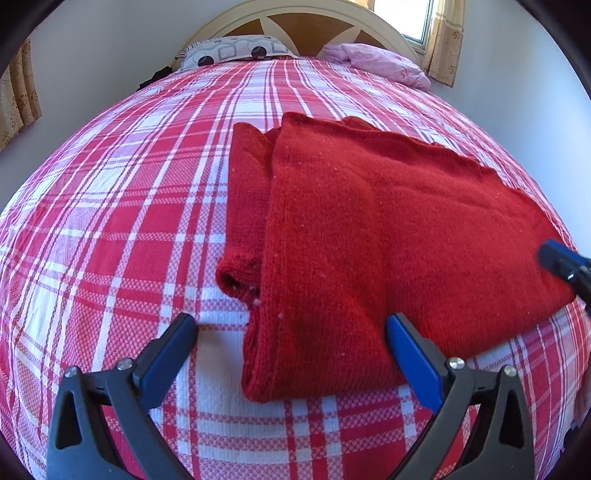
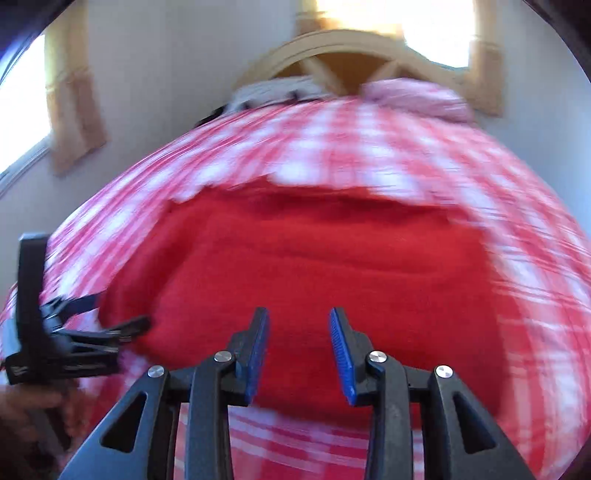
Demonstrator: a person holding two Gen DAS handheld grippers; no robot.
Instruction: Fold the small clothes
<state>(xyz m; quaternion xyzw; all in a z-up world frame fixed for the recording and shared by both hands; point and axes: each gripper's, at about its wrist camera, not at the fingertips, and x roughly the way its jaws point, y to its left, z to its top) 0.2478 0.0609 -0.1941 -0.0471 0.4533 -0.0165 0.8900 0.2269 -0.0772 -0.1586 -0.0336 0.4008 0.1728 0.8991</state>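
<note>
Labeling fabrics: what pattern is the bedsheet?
Red and white plaid bedsheet, clearest in the left wrist view.

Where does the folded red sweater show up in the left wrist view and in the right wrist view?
Left wrist view: the red sweater lies right of centre on the plaid bedspread, its near corner between the open left gripper fingers.
Right wrist view: blurred, it fills the centre beyond the open right gripper.
Shared landmark: the arched headboard at the top.

Bed, covered by a red-and-white plaid bedspread (image 1: 147, 192). Arched wooden headboard (image 1: 295, 26) at far end. Patterned pillow (image 1: 232, 50) and pink pillow (image 1: 388, 64) laid beside each other. Window (image 1: 421, 18) flanked by beige curtains (image 1: 447, 40).
</note>
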